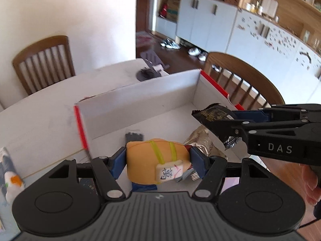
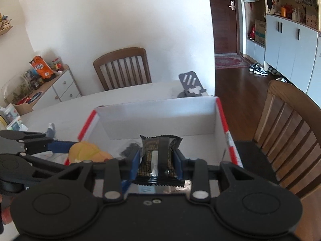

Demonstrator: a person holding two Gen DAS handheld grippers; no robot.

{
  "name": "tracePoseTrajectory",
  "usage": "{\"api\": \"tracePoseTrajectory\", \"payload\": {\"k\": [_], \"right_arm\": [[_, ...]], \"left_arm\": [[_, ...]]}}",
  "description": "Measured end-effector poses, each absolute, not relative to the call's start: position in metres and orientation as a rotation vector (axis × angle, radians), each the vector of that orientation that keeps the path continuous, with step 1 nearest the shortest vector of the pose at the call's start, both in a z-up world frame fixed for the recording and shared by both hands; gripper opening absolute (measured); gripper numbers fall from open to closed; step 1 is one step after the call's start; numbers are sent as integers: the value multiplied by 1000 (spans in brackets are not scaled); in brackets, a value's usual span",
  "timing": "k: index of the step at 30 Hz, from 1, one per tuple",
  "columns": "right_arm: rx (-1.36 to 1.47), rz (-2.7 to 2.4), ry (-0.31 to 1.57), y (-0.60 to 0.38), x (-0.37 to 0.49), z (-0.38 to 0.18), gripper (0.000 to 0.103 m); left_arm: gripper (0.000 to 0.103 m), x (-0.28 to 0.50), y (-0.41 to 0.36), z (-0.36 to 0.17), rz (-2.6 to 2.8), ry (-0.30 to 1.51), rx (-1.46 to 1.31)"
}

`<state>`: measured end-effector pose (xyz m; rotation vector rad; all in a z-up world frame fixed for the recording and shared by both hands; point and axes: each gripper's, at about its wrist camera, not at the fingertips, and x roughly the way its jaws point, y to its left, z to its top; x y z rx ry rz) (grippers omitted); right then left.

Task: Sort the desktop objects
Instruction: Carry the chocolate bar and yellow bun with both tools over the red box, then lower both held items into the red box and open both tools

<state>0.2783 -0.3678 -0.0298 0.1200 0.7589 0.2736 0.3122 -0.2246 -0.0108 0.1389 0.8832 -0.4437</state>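
Both hand-held grippers loaded, hanging over the open box

Nearest, the left hand-held gripper [image 1: 158,160] pinches a yellow plush toy [image 1: 154,160] across its width, its long axis running between the pads, just inside the near left corner of the white box [image 1: 140,98]. Beside it, the right hand-held gripper [image 2: 156,160] clamps a black snack packet [image 2: 158,158] by its sides, long axis pointing away, and it sits nearer the box's middle. Directly below both loads lies the box floor, so I judge a release is what remains. On that floor already rest a silver foil packet [image 1: 202,140] and a small dark item [image 1: 134,136]. Beyond the far wall, on the desk [image 1: 40,116], stands a grey stand [image 2: 190,86]; nothing blocks a drop.
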Motion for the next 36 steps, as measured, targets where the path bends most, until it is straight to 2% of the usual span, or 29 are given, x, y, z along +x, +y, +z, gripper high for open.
{"api": "tracePoseTrajectory", "payload": {"k": [17, 19, 20, 26, 36], "right_arm": [[112, 267, 898, -369, 343, -61, 35], [93, 265, 912, -367, 351, -65, 14], [89, 262, 925, -366, 355, -67, 7], [67, 255, 986, -363, 369, -82, 8], [83, 271, 997, -367, 368, -85, 18]], "left_arm": [[67, 356, -246, -41, -443, 1028, 198], [67, 358, -250, -45, -448, 1042, 208], [67, 359, -252, -47, -450, 1050, 209], [67, 364, -259, -62, -451, 1097, 225], [69, 371, -256, -69, -464, 1133, 178]]}}
